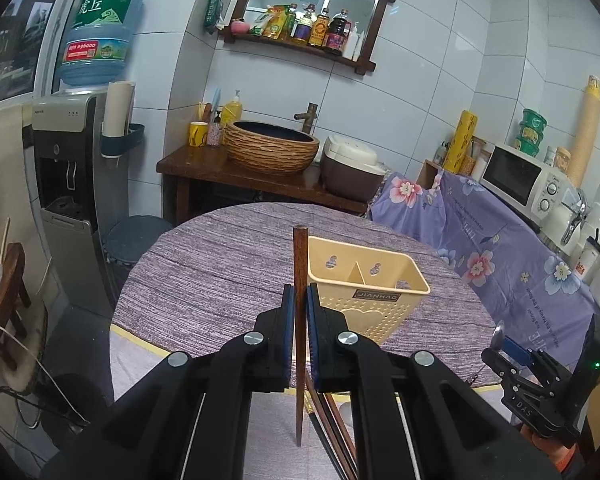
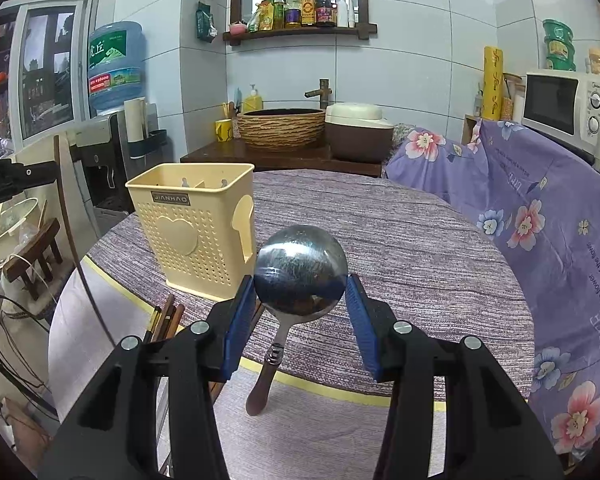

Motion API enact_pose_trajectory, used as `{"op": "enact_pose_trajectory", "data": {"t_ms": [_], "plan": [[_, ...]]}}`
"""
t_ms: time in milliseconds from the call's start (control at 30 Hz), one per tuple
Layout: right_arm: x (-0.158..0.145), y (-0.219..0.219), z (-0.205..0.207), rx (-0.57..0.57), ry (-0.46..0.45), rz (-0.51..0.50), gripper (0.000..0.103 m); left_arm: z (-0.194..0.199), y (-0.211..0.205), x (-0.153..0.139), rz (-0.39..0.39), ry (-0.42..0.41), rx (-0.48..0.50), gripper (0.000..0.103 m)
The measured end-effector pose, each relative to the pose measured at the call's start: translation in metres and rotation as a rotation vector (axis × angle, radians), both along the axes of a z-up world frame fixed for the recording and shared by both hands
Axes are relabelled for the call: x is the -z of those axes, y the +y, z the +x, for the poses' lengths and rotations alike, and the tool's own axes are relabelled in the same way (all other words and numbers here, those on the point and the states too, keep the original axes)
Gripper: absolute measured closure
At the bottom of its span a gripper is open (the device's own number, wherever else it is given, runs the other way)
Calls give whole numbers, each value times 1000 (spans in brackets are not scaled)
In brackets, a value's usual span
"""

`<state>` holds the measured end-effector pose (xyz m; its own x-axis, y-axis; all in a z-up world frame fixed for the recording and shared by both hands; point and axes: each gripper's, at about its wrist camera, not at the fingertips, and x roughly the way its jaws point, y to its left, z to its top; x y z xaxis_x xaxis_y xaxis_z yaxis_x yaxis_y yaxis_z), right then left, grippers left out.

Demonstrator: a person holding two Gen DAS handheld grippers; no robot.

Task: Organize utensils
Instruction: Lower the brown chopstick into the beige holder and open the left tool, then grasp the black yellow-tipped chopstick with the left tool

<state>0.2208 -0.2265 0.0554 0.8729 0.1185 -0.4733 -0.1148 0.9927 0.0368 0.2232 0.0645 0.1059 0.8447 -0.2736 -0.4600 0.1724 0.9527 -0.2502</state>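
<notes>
Between the left gripper's point(image 1: 299, 292) closed pads stands a brown chopstick point(image 1: 300, 320), upright; just beyond it sits the yellow basket point(image 1: 374, 300). Half-spread, the right gripper point(image 2: 300, 292) clamps a spoon point(image 2: 300, 272) by its bowl, handle hanging down.

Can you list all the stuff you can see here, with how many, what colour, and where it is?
chopstick: one, dark brown, upright, pinched in the left gripper
spoon: one, shiny metal bowl with brown handle, between the right gripper's pads
utensil holder: one, cream yellow, standing on the table
spare chopsticks: a few, brown, lying by the table's near edge
table: one, round, purple-grey cloth
basin: one, woven brown, on the wooden stand behind
rice cooker: one, white and brown, beside the basin
microwave: one, white, far right
water bottle: one, blue, on the dispenser
left gripper: black, blue pads
right gripper: black, blue pads
</notes>
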Motion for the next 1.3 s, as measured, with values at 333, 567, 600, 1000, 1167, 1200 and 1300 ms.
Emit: {"op": "enact_pose_trajectory", "data": {"t_ms": [333,567,600,1000,1167,1200,1300], "plan": [[-53,4,25,-18,-86,-44,56,3,15,-56,52,-103,-48,102],[-44,8,24,-24,-62,-25,56,37,36,-12,42,54,-116,100],[-42,9,23,-23,-55,-25,56,45,40,-2,41,80,-137,89],[-29,11,2,-17,-51,-14,56,97,26,108,26,354,-110,60],[-14,13,0,-16,-16,-5,56,55,-12,128,68,375,11,60],[-11,15,-1,-13,-13,-8,56,47,-21,132,82,391,31,60],[-6,17,-3,-11,-11,-3,56,31,-37,139,108,403,61,64]]}}
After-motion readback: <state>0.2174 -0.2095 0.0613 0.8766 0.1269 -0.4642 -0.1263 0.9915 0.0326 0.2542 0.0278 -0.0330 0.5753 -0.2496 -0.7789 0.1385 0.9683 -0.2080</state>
